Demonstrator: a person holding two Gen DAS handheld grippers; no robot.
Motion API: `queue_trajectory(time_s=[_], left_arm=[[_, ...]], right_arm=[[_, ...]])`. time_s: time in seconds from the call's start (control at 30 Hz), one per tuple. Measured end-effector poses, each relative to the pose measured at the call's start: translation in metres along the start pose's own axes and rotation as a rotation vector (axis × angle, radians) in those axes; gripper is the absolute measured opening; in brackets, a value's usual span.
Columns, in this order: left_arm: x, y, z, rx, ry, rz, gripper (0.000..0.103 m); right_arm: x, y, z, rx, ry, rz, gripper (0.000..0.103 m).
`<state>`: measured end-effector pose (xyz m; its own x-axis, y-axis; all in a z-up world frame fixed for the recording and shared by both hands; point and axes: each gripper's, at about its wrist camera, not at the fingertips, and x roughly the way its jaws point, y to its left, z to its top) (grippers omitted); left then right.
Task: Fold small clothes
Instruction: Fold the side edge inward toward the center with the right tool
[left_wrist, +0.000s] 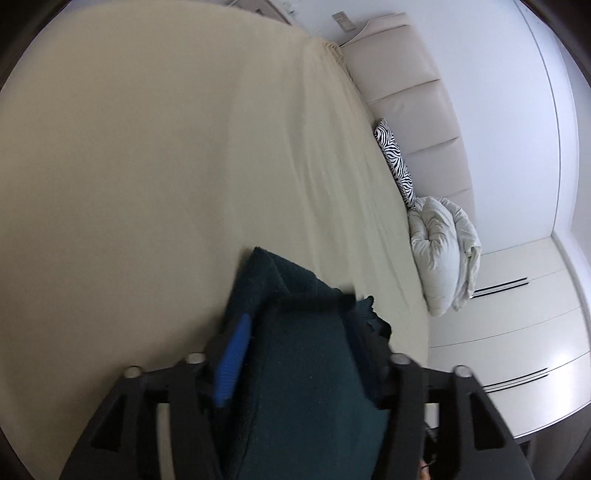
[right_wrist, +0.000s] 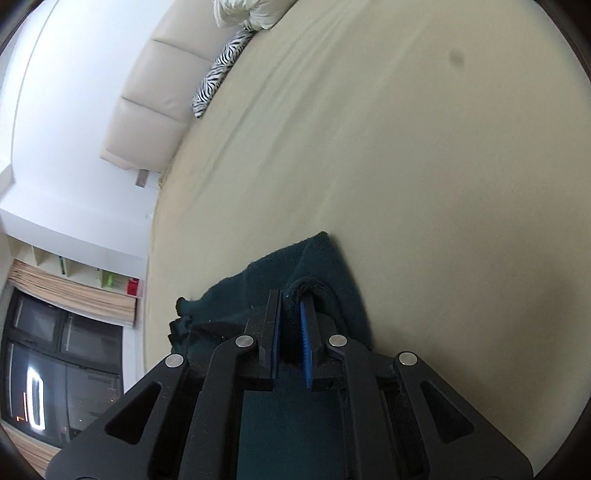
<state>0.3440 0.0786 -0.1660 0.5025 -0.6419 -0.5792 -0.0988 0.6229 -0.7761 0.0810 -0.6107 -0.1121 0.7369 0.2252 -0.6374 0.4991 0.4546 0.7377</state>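
That dark green fleecy garment (right_wrist: 325, 266) on the bed (right_wrist: 406, 147) looks soft, light and floppy, so its hem is the spot to grab: the right hand-held gripper (right_wrist: 293, 325) is pinched on a fold of it, while the left hand-held gripper (left_wrist: 299, 354) stands wide with cloth just lying between its jaws.

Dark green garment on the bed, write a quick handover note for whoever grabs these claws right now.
Left claw: jaws stand wide, the dark green garment lies between them, not pinched.
Right claw: shut on a thick edge of the same garment.
Garment: bunched on the cream bed sheet, near the bed's edge.
Done: the fold cannot be judged from here.
Left: release the right claw, check and square the fold.
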Motion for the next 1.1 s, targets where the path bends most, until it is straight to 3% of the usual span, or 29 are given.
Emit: queue_trajectory(time_s=[0.1,0.13,0.2,0.3,0.43,0.53,0.6,0.9,1.0,1.1], left_arm=[[-0.021,-0.011,-0.017,0.109,-0.048,0.043,0.076],[-0.023,-0.014,-0.024,0.133,-0.045,0.053,0.074],[-0.027,-0.018,-0.042,0.198,-0.046,0.088,0.068],[-0.030,-0.020,-0.067,0.272,-0.038,0.128,0.058],[-0.036,-0.017,-0.093,0.338,-0.043,0.183,0.049],[-0.037,-0.018,-0.108,0.418,-0.076,0.266,0.048],[-0.046,-0.010,-0.109,0.432,-0.084,0.284,0.047],[-0.054,-0.002,-0.121,0.492,-0.105,0.325,0.019],[-0.056,-0.001,-0.121,0.502,-0.108,0.331,0.012],[-0.059,-0.002,-0.122,0.505,-0.109,0.331,0.009]], right_arm=[[-0.014,0.000,-0.001,-0.031,-0.054,-0.010,0.032],[-0.018,0.003,-0.001,-0.048,-0.069,-0.032,0.055],[-0.030,0.009,-0.002,-0.083,-0.116,-0.072,0.062],[-0.048,0.022,-0.008,-0.170,-0.127,-0.086,0.062],[-0.054,0.039,-0.033,-0.339,-0.081,-0.208,0.061],[-0.050,0.042,-0.052,-0.420,-0.046,-0.268,0.060],[-0.047,0.040,-0.062,-0.466,-0.036,-0.302,0.059],[-0.049,0.039,-0.084,-0.547,-0.042,-0.356,0.052],[-0.071,0.025,-0.111,-0.556,-0.046,-0.367,0.044],[-0.069,0.028,-0.115,-0.571,-0.051,-0.383,0.034]])
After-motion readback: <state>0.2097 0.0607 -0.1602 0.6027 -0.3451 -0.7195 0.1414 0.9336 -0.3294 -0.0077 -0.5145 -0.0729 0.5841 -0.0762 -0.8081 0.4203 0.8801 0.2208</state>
